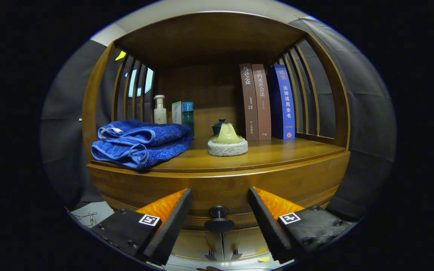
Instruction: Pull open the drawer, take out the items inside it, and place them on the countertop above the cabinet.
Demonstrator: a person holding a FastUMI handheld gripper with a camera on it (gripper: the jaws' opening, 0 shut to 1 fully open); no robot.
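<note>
Right now the gripper [220, 222] stands wide open in front of the cabinet, its two fingers spread to either side of the dark round knob [219, 213] on the drawer front [217, 188], touching nothing. The knob sits squarely in the gap between them, just ahead of the tips. The drawer looks shut, its face flush under the front edge of the countertop [277, 154], so whatever it holds is hidden from me. That fits two stages equally: a drawer about to be pulled, or one emptied and pushed back.

On the countertop a folded blue towel [141, 142] lies at the front left corner, overhanging the edge a little. A small green teapot [226, 134] on a pale round stone coaster [227, 147] sits near the middle. Bottles [160, 110] stand at the back left and three upright books [266, 101] at the back right. Whether any of these came from the drawer I cannot tell.

If a pull is intended, I judge the grip matters most: keep the fingers level and centred, close on the knob's narrow neck rather than its rim, and draw straight back so the drawer does not bind. The front right of the countertop is bare wood, room enough for setting things down.
</note>
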